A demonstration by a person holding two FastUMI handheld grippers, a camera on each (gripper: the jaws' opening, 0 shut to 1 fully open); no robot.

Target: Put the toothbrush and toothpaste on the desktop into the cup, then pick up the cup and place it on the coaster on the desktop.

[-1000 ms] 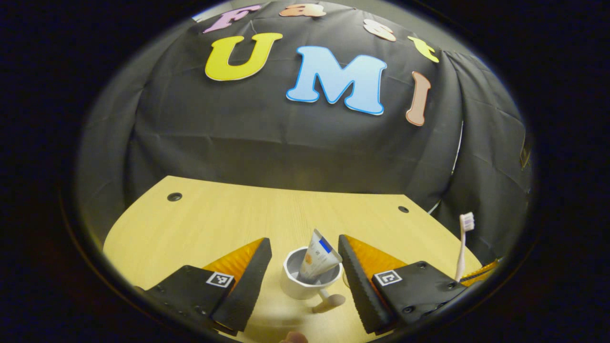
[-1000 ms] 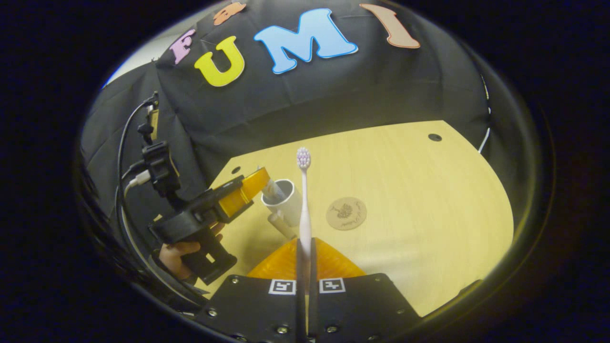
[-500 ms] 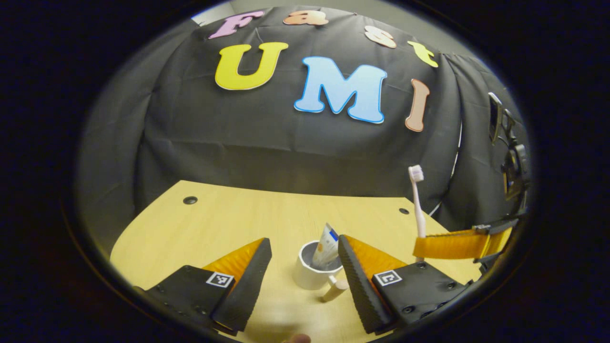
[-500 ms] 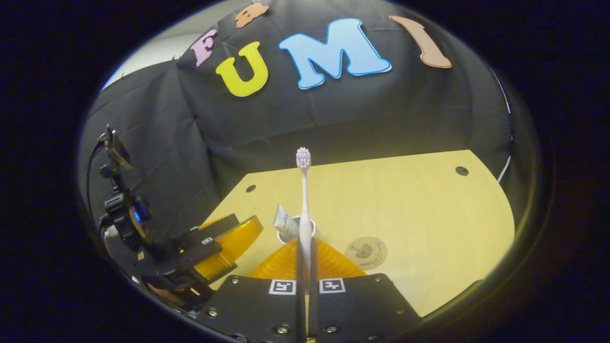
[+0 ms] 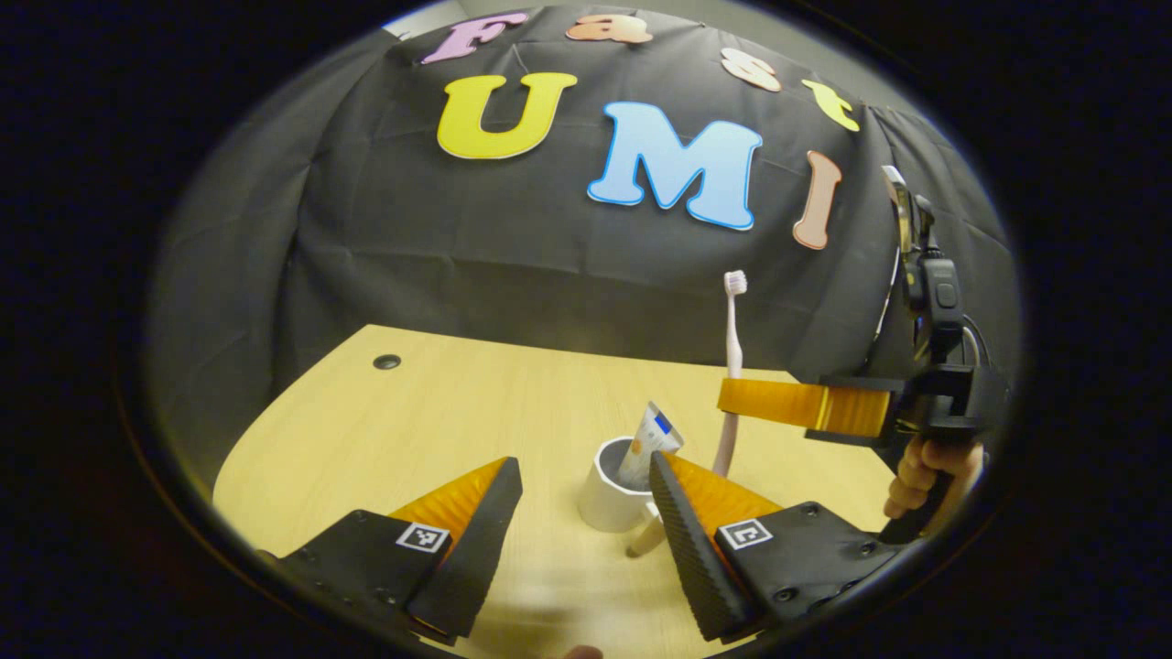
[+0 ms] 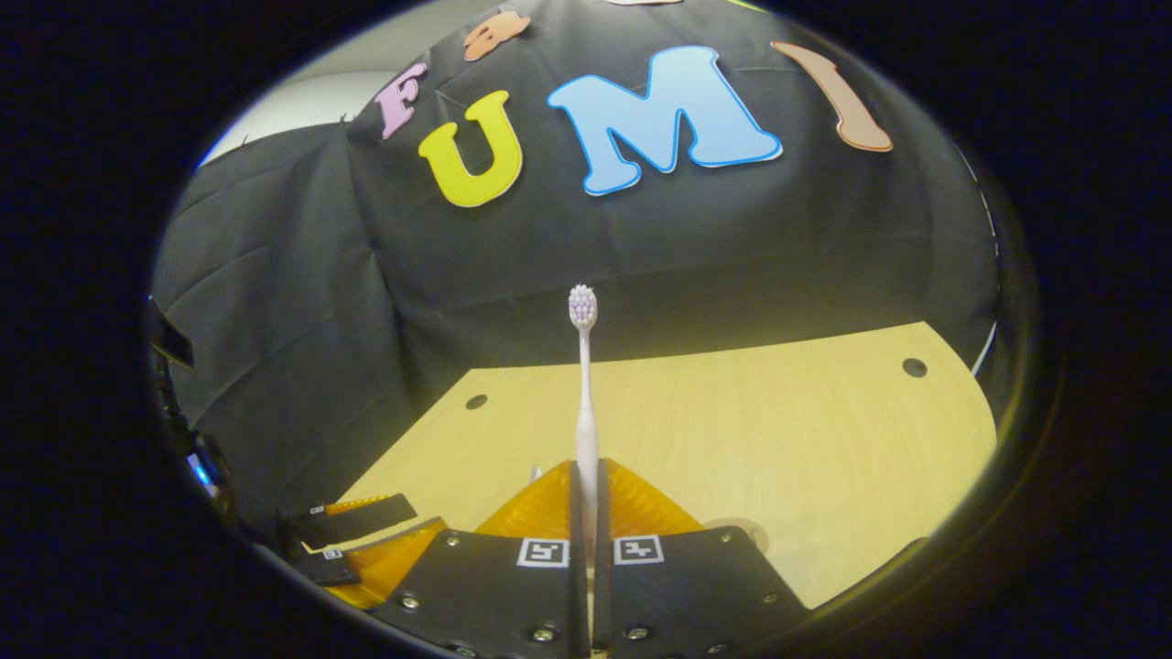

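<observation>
Left gripper view: left gripper [image 5: 586, 513] fingers apart, empty, above desktop [image 5: 439, 412]. Cup [image 5: 615, 483] just ahead, toothpaste [image 5: 646, 443] standing inside. Right gripper [image 5: 732, 399] holds toothbrush [image 5: 730, 366] upright beside cup.

Right gripper view: right gripper [image 6: 586, 513] clamped on toothbrush [image 6: 584, 384], bristles up. Coaster [image 6: 746, 529] edge peeks out beside finger.

Left gripper [image 5: 579, 513]: two wedge fingers, black ribbed pads on the inner faces, translucent orange ribbed backs, black base plates with small screws, one square black-and-white tag on each. Right gripper [image 6: 586, 558]: same build, orange backs, paired tags, screws along the black plate edge. Its black handle [image 5: 920, 430] carries an upright black camera mount [image 5: 920, 265] and cable.
</observation>
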